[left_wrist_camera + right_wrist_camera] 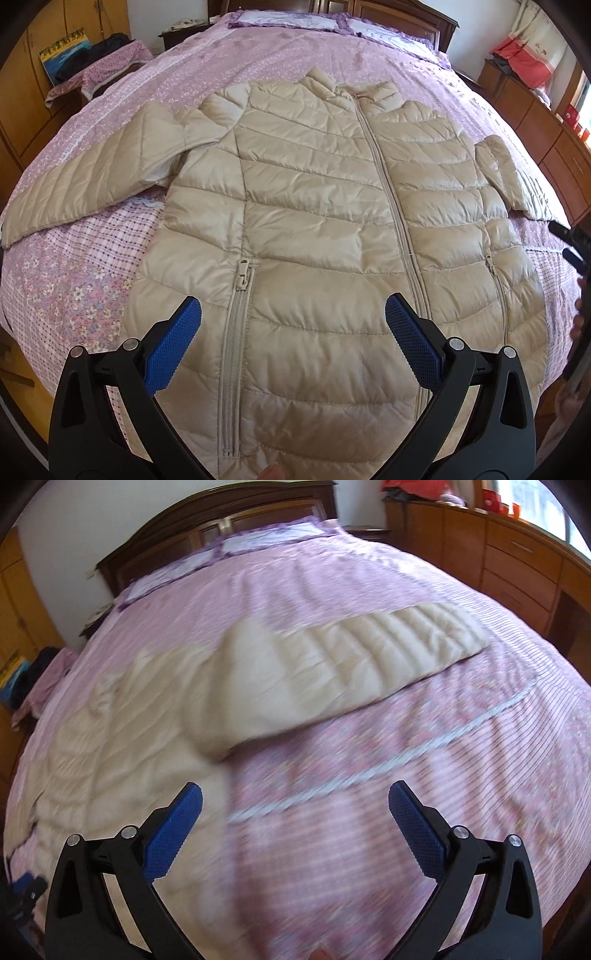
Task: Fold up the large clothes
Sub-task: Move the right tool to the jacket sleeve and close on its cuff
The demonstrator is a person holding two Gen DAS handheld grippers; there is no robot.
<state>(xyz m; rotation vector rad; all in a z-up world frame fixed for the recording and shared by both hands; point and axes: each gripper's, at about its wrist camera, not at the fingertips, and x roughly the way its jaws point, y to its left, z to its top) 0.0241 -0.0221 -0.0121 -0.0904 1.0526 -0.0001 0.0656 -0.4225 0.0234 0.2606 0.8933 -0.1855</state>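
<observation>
We see the jacket (332, 221) flat on the bed (74, 277), front up, zipped, collar toward the headboard (221, 520), hem toward us, sleeves out sideways. Our left gripper (293, 321) hovers over the hem, jaws wide, holding nothing. Our right gripper (295, 805), jaws equally wide and empty, hangs over bedspread beside one sleeve (351, 657); that view is blurred.

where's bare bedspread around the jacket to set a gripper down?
Free: the bedspread between the jacket collar and the pillows; the patch below the left sleeve, beside the hem; the wide stretch under the right sleeve. Crowded: the middle, which the jacket body and both spread sleeves cover.
</observation>
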